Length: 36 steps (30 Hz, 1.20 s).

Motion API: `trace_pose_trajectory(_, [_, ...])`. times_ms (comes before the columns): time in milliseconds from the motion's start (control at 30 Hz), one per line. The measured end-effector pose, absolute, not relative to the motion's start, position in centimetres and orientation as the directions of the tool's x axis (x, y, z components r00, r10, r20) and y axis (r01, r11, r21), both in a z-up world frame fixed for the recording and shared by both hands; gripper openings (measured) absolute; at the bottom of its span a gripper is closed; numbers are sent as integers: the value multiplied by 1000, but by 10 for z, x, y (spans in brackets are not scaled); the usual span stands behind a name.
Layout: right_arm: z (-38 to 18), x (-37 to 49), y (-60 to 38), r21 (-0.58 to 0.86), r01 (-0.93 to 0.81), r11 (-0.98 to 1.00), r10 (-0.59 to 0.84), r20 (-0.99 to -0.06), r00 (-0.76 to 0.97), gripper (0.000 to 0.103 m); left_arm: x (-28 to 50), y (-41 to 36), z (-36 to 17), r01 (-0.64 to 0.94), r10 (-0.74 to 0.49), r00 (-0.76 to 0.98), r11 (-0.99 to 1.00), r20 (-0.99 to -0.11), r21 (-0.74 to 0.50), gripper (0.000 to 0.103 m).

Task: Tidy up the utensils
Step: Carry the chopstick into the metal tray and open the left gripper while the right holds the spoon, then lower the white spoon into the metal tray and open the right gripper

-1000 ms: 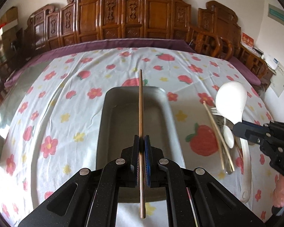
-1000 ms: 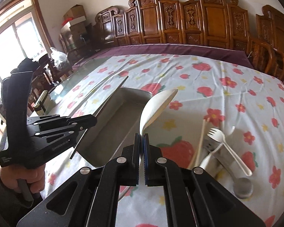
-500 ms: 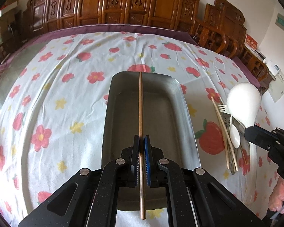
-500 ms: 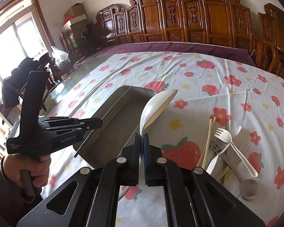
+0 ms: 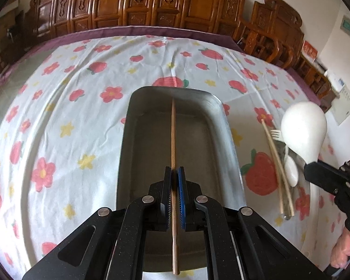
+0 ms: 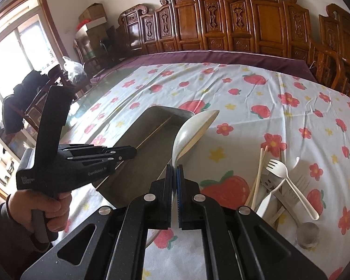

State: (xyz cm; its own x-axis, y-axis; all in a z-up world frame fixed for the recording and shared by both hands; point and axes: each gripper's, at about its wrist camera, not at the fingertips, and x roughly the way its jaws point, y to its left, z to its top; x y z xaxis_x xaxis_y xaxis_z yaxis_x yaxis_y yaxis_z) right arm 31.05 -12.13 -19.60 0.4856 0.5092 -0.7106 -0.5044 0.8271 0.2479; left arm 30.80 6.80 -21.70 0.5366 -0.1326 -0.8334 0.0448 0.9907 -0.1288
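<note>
While left tongs [image 5: 174, 172] pinch a chopstick [image 5: 173, 135] over the tray [image 5: 224, 126] — right tongs [image 6: 174, 170] clamp a ladle [image 6: 193, 128].

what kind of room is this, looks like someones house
Most likely a home dining room: a large table under a strawberry-and-flower tablecloth, carved wooden chairs lined along the wall, and a metal tray with loose utensils on the cloth.

Left tool [image 5: 174, 175] lower — chopstick [image 5: 173, 135] now over tray [image 5: 128, 140].
</note>
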Motion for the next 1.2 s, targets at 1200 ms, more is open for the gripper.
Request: trace_pose_trajectory(1200, [-224,358,-25,217,-567,795,517,-731,446,5,294,133,-182,-26,-33,625,998,-780,-64,16])
